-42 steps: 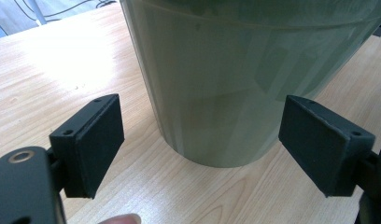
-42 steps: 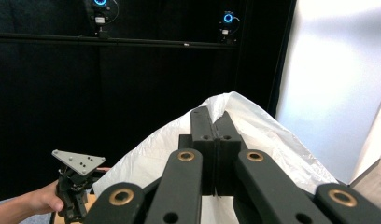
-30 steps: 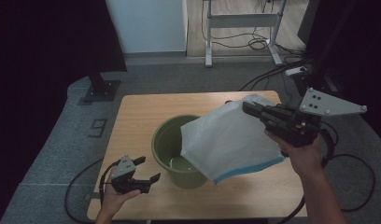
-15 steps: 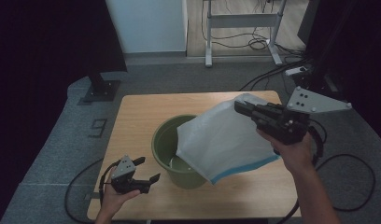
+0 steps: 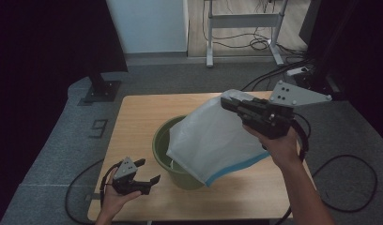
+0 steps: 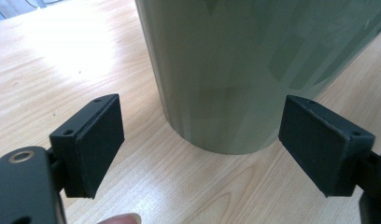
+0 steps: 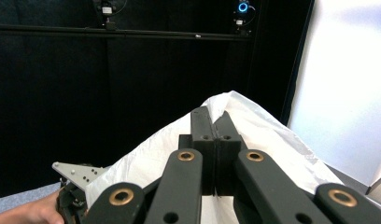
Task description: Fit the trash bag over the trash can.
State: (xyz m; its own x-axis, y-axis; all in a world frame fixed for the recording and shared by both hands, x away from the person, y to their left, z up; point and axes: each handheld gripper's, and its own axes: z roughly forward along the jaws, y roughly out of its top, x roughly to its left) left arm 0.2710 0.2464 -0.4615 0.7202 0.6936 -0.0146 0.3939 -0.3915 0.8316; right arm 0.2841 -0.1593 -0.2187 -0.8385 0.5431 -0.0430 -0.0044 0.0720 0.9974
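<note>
A white plastic bag [image 5: 213, 138] with a blue band along its lower edge hangs over a green bucket [image 5: 165, 152] in the middle of the wooden table [image 5: 138, 112]. My right gripper [image 5: 225, 102] holds the bag's top corner up in the air, jaws shut on the bag [image 7: 254, 126] with the film pinched between them. My left gripper [image 5: 147, 171] rests low at the table's front left, open, beside the bucket. In the left gripper view the bucket's wall [image 6: 235, 70] stands just beyond the two spread pads [image 6: 93, 144], which do not touch it.
Cables trail on the grey floor [image 5: 349, 136] right of the table. A metal desk frame [image 5: 241, 28] and a dark stand base [image 5: 101, 89] sit beyond the far edge. Bare tabletop lies left of the bucket.
My right gripper has carried the bag's corner a little to the left, so the bag covers more of the bucket's mouth. The left gripper has not moved.
</note>
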